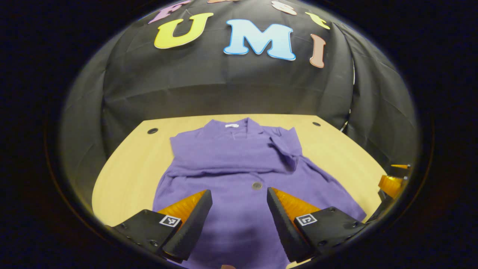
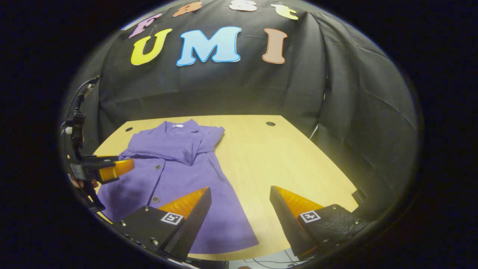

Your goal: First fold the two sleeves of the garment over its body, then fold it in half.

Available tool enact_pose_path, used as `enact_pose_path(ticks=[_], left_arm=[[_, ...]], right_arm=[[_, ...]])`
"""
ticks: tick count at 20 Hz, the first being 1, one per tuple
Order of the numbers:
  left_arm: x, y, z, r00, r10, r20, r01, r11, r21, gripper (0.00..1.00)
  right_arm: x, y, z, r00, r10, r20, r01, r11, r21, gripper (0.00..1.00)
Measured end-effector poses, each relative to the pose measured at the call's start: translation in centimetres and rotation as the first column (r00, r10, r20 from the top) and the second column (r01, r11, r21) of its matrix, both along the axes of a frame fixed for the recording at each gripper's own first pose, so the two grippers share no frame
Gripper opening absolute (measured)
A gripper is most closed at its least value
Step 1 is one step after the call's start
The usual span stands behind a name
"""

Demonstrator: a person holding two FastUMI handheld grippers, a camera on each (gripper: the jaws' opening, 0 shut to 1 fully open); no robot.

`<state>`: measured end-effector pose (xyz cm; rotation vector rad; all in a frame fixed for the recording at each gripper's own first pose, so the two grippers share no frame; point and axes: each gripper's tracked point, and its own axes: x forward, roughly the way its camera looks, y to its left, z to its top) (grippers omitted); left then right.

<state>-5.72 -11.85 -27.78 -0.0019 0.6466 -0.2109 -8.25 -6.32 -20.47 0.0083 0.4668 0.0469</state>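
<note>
A purple buttoned garment (image 1: 239, 168) lies flat on the wooden table (image 1: 130, 168), collar toward the far edge. Both of its sleeves (image 1: 285, 147) are laid across the chest. My left gripper (image 1: 239, 198) hovers open above the lower front of the garment, holding nothing. In the right gripper view the garment (image 2: 175, 168) lies at the left of the table (image 2: 283, 160), and my right gripper (image 2: 241, 196) stands open over its right hem and the bare wood beside it. The left gripper (image 2: 112, 168) shows at the far left there, above the garment's left side.
Black cloth walls close in the table on the back and sides. Small dark holes (image 1: 152, 130) sit near the table's far corners. Bare wood (image 2: 298, 157) spreads to the right of the garment. Part of the right gripper (image 1: 392, 183) shows at the right edge of the left gripper view.
</note>
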Motion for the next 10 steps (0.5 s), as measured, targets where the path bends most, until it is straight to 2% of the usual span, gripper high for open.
enact_pose_path(ticks=[4,10], left_arm=[[-5.8,3.9,-0.5,1.000,0.007,-0.023,-0.007,1.000,-0.013,0.96],[-10.9,8.2,0.0,0.999,0.043,-0.033,-0.043,0.999,0.010,0.96]], right_arm=[[-3.1,0.2,-0.4,1.000,-0.020,0.003,0.020,1.000,-0.019,0.97],[-3.9,-0.2,-0.9,1.000,-0.003,0.011,0.003,0.999,-0.039,0.97]])
